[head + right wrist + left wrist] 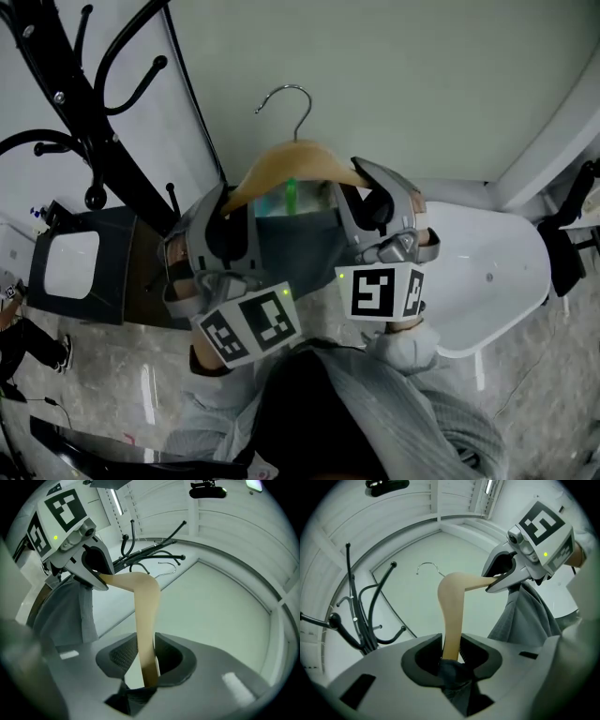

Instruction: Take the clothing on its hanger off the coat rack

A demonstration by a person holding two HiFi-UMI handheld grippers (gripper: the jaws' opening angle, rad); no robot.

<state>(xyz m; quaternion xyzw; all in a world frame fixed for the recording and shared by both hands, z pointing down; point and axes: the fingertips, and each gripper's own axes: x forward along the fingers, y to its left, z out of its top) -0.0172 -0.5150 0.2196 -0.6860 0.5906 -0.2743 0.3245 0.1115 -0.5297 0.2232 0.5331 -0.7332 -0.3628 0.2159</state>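
A wooden hanger (281, 164) with a metal hook (292, 101) carries grey clothing (300, 248). The hook hangs on nothing and stands to the right of the black coat rack (89, 122). My left gripper (225, 211) is shut on the hanger's left arm (452, 606), and grey cloth is bunched between its jaws. My right gripper (375, 192) is shut on the right arm (145, 611). The left gripper view shows the right gripper (506, 581) with the clothing (525, 616) draped below it. In the right gripper view the rack (145, 550) lies behind the hook (168, 566).
A white table (487, 272) stands at the right against the pale wall. A black box with a white panel (80, 262) sits at the rack's foot on the left. Rack hooks (361, 620) curve out close to the hanger's left side.
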